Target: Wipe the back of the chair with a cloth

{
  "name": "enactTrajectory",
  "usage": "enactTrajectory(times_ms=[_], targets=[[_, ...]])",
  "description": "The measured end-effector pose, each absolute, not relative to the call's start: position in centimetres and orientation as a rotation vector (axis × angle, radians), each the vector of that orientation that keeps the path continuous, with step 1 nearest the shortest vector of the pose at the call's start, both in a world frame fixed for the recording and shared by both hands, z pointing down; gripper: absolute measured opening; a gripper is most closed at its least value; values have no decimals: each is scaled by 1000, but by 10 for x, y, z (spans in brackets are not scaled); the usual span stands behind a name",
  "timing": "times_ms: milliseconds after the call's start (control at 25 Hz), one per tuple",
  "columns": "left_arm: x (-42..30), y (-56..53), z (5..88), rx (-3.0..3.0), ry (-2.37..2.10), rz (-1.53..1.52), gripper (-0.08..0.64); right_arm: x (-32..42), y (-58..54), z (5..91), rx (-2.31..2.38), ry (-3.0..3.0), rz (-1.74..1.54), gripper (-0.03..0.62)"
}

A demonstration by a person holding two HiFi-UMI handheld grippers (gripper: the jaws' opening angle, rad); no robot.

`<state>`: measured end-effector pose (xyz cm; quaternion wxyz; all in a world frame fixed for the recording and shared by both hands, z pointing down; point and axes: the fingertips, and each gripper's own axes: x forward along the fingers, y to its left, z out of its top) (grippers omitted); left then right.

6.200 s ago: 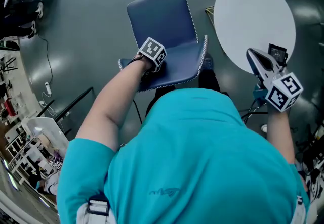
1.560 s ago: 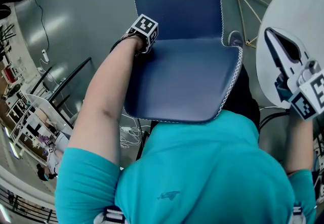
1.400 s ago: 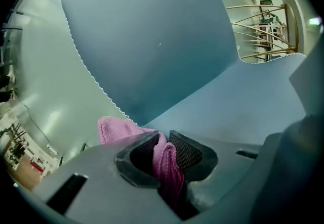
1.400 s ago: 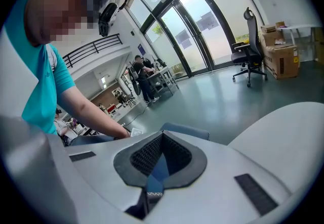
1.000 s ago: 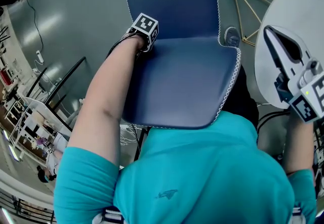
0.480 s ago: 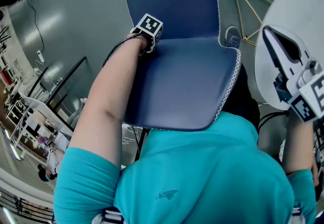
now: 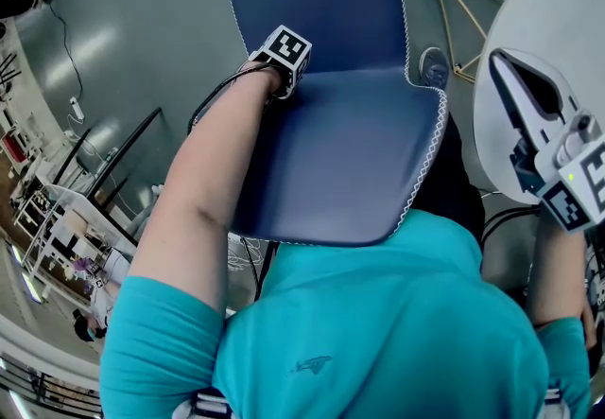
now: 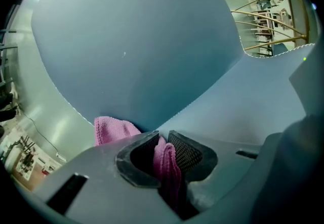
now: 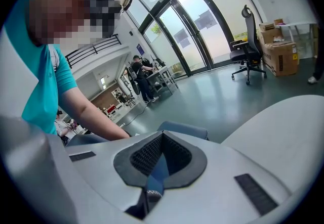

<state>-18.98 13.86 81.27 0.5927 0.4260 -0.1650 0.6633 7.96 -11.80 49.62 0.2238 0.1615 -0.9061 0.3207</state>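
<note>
Count: one chair, one cloth, two tools, one round worktop, one wire frame.

Left tool (image 8: pixel 163 139): in the head view its marker cube sits at the left edge of the blue chair (image 7: pixel 350 124), at the bend where back meets seat. The left gripper view shows the jaws clamped on the single pink cloth (image 8: pixel 166 163). One fold stands pinched between the pads. A second lobe bulges out to the left of the jaws, low against the chair back near its white-stitched edge. Contact between that lobe and the back cannot be confirmed. The chair back fills most of that view and the seat runs off to the right. The cloth is not visible in the head view, where the cube and the person's forearm cover it.

Wire frame (image 7: pixel 465 1): gold, on the floor between the chair back and the worktop (image 7: pixel 558 20).

Right tool (image 7: pixel 501 62): held over the white worktop, well apart from the chair and the cloth. The right gripper view shows its jaws brought together at the tips and holding nothing. A blue part of the chair shows beyond them and the worktop lies to their right.
</note>
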Motion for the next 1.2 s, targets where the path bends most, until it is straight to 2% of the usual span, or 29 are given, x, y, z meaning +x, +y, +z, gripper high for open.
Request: enactTrajectory(times_ms=[240, 800, 1200], targets=[[-177, 130, 810, 997, -377, 1509, 72, 79, -122, 495, 458, -2501, 889, -2], [-87, 100, 814, 1140, -282, 1411, 72, 92, -119, 503, 473, -2502, 909, -2], [-81, 98, 813, 1125, -282, 1429, 72, 100, -121, 499, 494, -2510, 923, -2]])
